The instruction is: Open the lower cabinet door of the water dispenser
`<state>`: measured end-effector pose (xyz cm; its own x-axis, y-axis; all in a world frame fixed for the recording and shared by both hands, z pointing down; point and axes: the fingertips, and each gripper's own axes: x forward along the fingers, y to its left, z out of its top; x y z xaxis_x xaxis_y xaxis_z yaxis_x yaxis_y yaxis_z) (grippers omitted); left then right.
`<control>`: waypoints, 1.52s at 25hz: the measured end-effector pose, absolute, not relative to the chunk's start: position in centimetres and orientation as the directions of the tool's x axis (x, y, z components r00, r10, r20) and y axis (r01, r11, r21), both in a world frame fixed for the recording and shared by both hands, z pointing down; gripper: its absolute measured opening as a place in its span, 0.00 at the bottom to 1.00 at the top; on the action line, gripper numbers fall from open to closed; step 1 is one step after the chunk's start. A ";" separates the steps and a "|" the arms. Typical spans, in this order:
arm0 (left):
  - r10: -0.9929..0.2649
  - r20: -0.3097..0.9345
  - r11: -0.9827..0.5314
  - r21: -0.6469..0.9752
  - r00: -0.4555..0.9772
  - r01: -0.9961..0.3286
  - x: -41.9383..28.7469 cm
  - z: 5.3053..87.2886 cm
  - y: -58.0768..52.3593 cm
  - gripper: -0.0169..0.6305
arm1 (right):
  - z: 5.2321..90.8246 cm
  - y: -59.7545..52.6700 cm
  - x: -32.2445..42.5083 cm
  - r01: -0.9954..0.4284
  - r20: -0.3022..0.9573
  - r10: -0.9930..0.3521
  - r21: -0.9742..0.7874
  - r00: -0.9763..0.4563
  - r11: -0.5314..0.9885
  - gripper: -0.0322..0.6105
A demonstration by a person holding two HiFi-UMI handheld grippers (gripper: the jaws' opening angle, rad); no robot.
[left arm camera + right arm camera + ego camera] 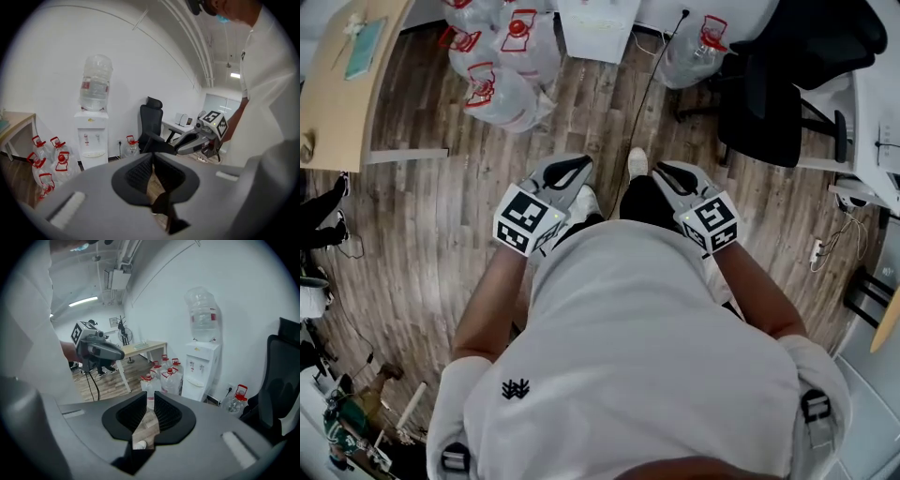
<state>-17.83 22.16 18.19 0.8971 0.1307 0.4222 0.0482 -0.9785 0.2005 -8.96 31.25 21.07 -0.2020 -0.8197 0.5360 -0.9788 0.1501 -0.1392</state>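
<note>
While the dispenser stands well off at the wall, bottles beside it, I list left hand-held gripper closed, empty; right hand-held gripper barely apart, empty: risk, jaws glancing off the door or knocking bottles.

We see bare wood-plank floor open ahead of left gripper and right gripper | clear red-capped plastic water jugs crowd ahead-left | black office chair blocks ahead-right | thin black cable lies along our lane
</note>
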 end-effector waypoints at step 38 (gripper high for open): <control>0.418 0.539 -0.907 0.292 0.731 0.303 20.4 37.1 3.4 0.12 | 66.7 -6.1 29.0 -0.985 0.754 -0.634 -0.119 -0.171 0.125 0.24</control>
<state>20.37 3.45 37.10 0.7311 0.4179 0.5393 0.3035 -0.9071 0.2916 29.02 -6.11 66.66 -0.1713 -0.6344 0.7538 -0.9850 0.1249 -0.1188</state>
